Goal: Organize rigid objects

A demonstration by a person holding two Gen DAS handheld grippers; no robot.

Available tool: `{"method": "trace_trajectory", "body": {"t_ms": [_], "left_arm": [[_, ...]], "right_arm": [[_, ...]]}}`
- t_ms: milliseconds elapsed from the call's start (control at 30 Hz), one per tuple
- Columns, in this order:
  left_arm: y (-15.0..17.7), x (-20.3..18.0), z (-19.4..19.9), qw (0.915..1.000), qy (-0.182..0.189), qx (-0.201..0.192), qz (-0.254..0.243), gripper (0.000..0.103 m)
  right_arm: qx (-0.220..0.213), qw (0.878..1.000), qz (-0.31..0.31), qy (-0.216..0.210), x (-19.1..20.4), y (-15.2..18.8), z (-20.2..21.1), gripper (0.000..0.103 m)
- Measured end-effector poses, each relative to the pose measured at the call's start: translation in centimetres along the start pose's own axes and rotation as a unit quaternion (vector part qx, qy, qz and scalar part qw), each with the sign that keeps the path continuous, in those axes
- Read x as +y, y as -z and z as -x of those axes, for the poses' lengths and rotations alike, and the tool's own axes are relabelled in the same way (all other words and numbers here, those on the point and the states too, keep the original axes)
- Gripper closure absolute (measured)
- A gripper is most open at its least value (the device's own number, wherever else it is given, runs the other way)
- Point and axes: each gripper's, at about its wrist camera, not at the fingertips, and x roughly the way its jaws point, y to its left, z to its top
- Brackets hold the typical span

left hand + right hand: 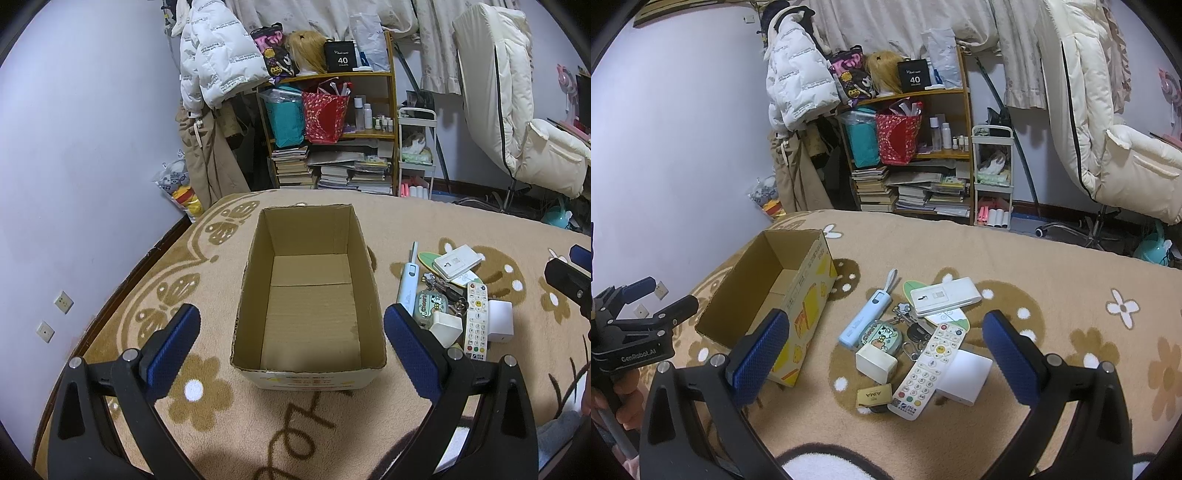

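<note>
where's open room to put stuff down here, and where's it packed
Free: the whole inside of the cardboard box, and the blanket right of the pile. Crowded: the cluster around the remote, charger cube and keys.

I see the open cardboard box (308, 295) upright and empty on the blanket; just right of it lies a loose heap: a white remote (929, 367) face up, a pale blue pod-shaped gadget (864, 319), a flat white device (945, 295) overlapping a green card, two white cubes, a round tin (882, 334), keys (916, 328), a gold tag (873, 397).
</note>
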Motion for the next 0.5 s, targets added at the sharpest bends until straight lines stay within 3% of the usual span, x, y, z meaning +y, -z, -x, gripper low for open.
{"method": "trace_trajectory", "body": {"t_ms": [500], "left_arm": [[0.34,-0.25,-0.18,1.0000,-0.003,0.000,-0.005,0.004]], "right_arm": [[0.000,1.000,0.000,0.001,-0.14,0.10,-0.05,0.000]]}}
